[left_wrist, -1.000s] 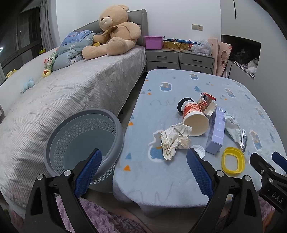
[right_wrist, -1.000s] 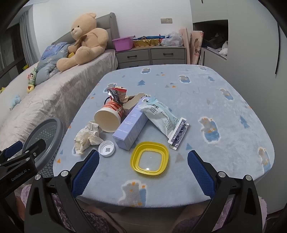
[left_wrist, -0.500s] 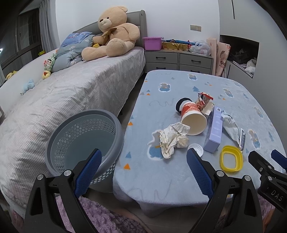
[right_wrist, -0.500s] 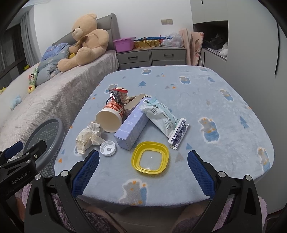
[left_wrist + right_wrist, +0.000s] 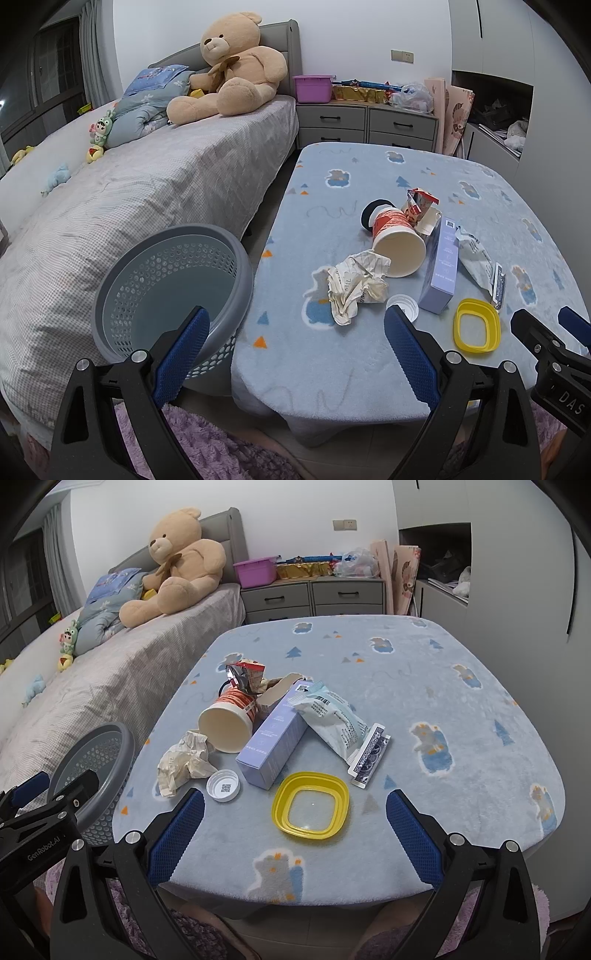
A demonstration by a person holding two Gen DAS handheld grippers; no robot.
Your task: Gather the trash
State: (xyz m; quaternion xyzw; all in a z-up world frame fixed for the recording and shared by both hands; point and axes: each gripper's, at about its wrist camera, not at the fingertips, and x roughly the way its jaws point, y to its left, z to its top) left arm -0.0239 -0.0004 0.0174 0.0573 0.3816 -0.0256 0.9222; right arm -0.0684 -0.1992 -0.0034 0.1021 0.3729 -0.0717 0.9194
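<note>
Blue-clothed table holds clustered trash beside the grey basket.

Both grippers hover side by side, empty. The left gripper has its jaws spread wide, blue pads facing each other. The right gripper is likewise spread wide and level, just beside the left.

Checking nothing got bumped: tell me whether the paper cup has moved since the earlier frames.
No. The paper cup still lies on its side beside the purple box, same spot.
</note>
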